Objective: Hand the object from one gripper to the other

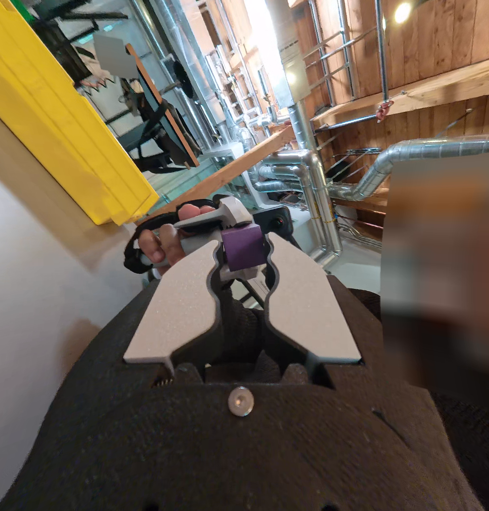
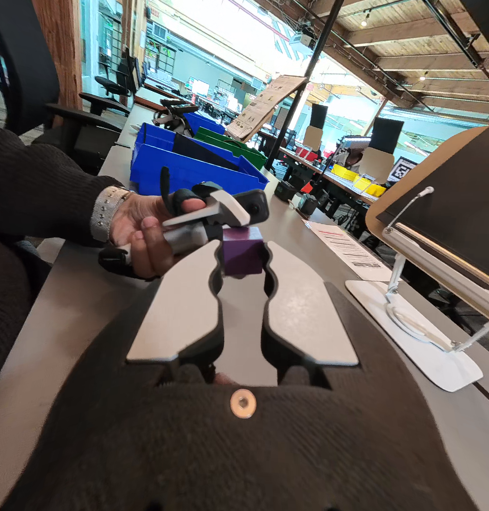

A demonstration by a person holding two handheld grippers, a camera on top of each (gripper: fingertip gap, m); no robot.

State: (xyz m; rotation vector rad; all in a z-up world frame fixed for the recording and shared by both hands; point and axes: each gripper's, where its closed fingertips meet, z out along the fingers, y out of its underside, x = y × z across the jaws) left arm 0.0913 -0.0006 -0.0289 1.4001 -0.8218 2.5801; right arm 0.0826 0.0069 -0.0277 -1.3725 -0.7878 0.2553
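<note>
A purple cube [image 1: 243, 250] sits between the fingertips of both grippers, held above the table. In the left wrist view, my left gripper [image 1: 243, 244] has its grey fingers closed against the cube's two sides. The right gripper [image 1: 232, 221], held in a hand, meets it from the far side, with its fingers above and below the cube. In the right wrist view, my right gripper [image 2: 242, 249] has its fingers against the sides of the cube [image 2: 242, 255]. The left gripper [image 2: 221, 215], held in a hand with a dark sleeve, touches the cube from the far left.
A grey table [image 2: 72, 304] runs below. Blue bins [image 2: 188, 171] and a green bin [image 2: 232, 146] stand farther back on it. A monitor on a white stand [image 2: 403, 326] and a paper sheet [image 2: 345, 251] are to the right. A yellow bin [image 1: 58, 110] is at the left. Only a small space, under 4 cm, lies between the two pairs of fingers.
</note>
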